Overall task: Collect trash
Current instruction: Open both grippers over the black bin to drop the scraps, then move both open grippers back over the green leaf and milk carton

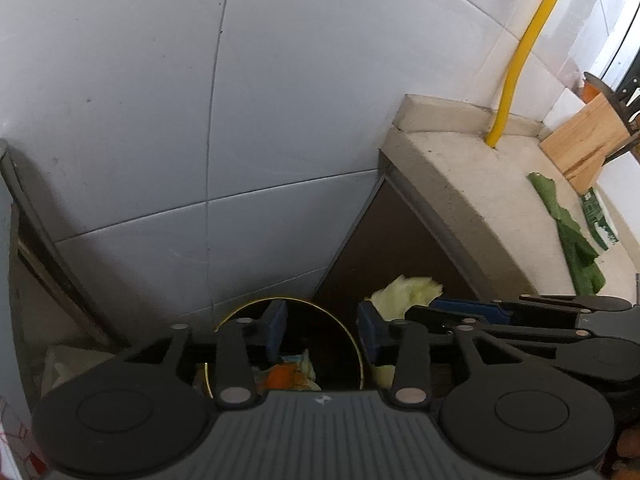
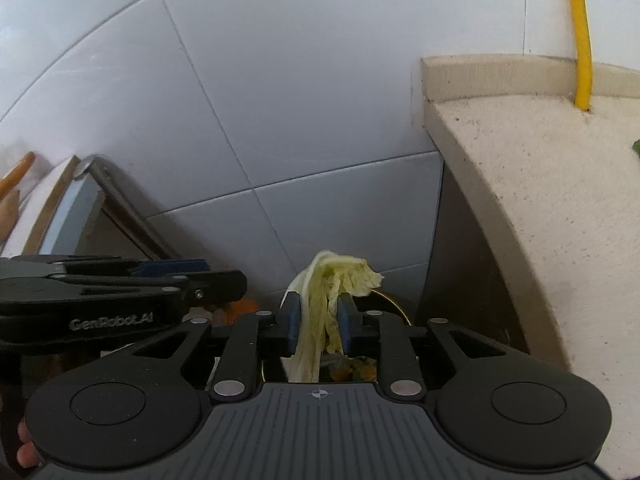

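Between right tool (image 2: 319,322) pads: limp pale-yellow cabbage leaf (image 2: 334,280)

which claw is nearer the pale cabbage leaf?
Right. The right claw is shut on the pale yellow-green cabbage leaf; the left claw is open beside it, empty, over the gold-rimmed bin.

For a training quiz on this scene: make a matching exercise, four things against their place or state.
1. cabbage leaf
2. left gripper
3. green leaf
4. yellow pipe

a. open, over the trash bin
b. lying on the counter
c. runs up the wall
d. pinched in the right gripper

Pairs: 1-d, 2-a, 3-b, 4-c
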The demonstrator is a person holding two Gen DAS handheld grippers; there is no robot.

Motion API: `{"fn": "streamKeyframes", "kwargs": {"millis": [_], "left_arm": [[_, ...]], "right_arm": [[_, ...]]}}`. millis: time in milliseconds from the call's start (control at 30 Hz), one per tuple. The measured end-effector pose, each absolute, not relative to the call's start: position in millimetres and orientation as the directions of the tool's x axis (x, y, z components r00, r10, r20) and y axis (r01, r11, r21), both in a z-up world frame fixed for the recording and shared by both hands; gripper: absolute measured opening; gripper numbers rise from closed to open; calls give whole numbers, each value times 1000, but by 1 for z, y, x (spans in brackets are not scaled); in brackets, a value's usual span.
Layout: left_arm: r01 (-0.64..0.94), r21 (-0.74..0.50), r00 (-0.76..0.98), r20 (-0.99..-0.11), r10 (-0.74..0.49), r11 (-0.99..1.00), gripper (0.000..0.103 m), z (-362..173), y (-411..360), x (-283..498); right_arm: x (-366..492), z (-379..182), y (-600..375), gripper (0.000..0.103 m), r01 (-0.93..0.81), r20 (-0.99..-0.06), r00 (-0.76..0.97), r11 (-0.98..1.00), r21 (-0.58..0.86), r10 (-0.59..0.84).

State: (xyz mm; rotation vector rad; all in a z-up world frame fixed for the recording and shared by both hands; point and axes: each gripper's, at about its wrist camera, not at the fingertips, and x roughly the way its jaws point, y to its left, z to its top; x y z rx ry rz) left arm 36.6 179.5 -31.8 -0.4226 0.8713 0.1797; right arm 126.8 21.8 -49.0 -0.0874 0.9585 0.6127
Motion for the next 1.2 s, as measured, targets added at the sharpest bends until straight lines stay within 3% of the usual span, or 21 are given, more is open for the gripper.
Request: {"fn": "streamKeyframes", "kwargs": {"millis": [400, 933, 1067, 1200], "left_arm": [[-322, -263, 626, -779, -4, 910, 48, -35, 180, 42], [-286, -212, 622, -783, 13, 935, 50, -35, 169, 43], [-273, -195, 620, -785, 17, 942, 50, -34, 166, 43], [-261, -176, 624, -781, 27, 949, 50, -33, 162, 43]], "right_arm": [[132, -56, 16, 38, -484, -805, 415, 852, 200, 425], [105, -49, -9, 53, -446, -810, 425, 872, 202, 405], [98, -39, -17, 63, -454, -797, 446, 870, 191, 408], [88, -26, -24, 63, -476, -775, 479, 864, 167, 413]]}}
